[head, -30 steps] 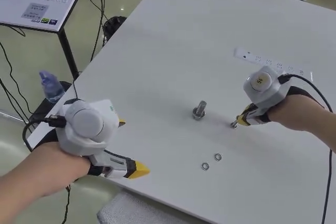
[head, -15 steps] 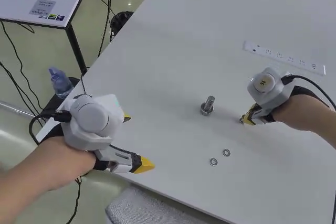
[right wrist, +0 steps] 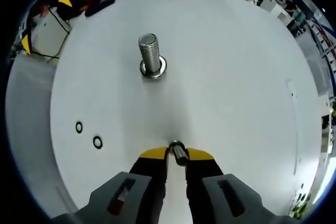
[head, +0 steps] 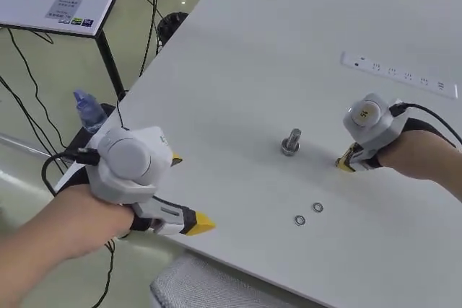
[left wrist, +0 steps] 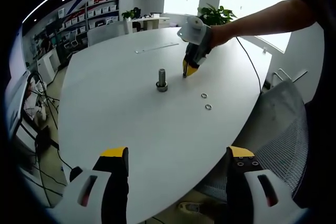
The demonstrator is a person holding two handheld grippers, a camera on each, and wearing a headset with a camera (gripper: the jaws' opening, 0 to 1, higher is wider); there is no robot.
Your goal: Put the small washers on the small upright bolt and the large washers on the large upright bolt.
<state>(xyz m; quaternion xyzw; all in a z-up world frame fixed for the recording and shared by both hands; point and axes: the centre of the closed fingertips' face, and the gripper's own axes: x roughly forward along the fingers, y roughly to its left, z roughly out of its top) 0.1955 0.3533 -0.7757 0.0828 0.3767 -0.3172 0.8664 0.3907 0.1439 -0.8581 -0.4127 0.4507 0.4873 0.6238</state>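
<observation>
Unchanged since 1 s ago: right gripper (head: 346, 166) still pinches small bolt (right wrist: 178, 153), axis vertical, beside large bolt (head: 291, 142), also upright, thread up; left gripper (left wrist: 177, 153) jaws spread

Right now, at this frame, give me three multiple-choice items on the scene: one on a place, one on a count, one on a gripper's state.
1. Where do the loose washers lie?
A. Threaded on the large bolt
B. Leaning against the large bolt
C. Flat on the table, apart from the large bolt

2. How many loose washers lie on the table?
A. One
B. Two
C. Five

3. How does the left gripper stand?
A. Open, holding nothing
B. Shut on a washer
C. Shut on the large bolt

Key:
1 C: in the head view both lie on bare table, clear of the bolt on the person's side.
2 B: two small rings lie close together.
3 A: in the left gripper view its jaws stand wide apart, with nothing held between them.
</observation>
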